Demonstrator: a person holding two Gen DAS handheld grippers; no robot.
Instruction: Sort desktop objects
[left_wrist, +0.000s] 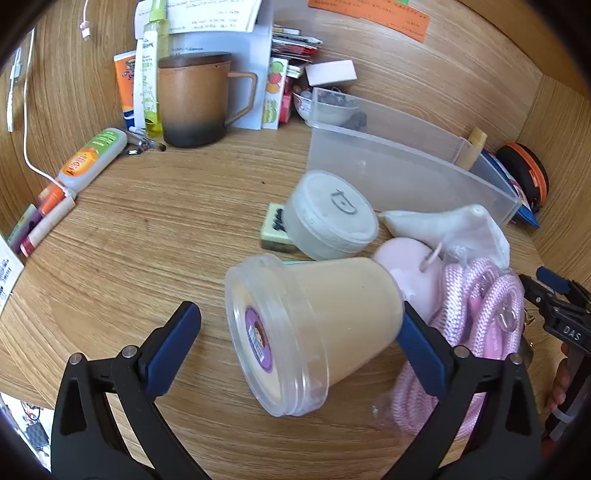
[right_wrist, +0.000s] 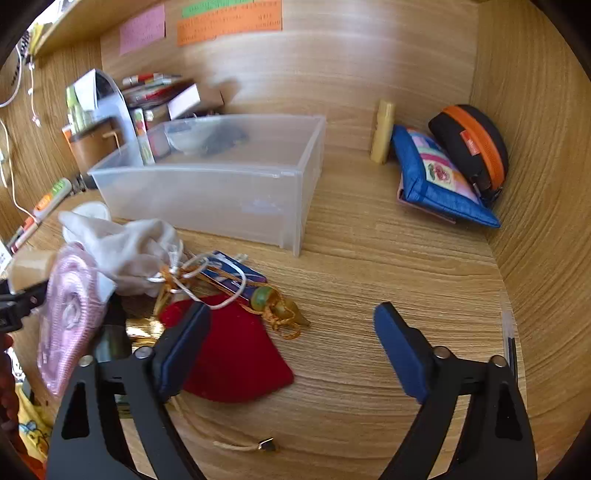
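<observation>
beige jar (left_wrist: 332, 317) | pink rope (left_wrist: 484, 314) | red pouch (right_wrist: 236, 354) | blue patchwork purse (right_wrist: 436, 181)

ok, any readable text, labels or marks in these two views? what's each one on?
"DAS": white letters on the right tongs, seen in the left wrist view.
Embossed symbol, not letters, on the round white lid.
Too small or blurred to read: purple barcode sticker on the tipped plastic cup, orange-green tube, papers, orange wall note, pink note, tag on the black-orange pouch.

both wrist views look steeply down, close; share the clear bin (left_wrist: 388, 173) (right_wrist: 207, 184).
</observation>
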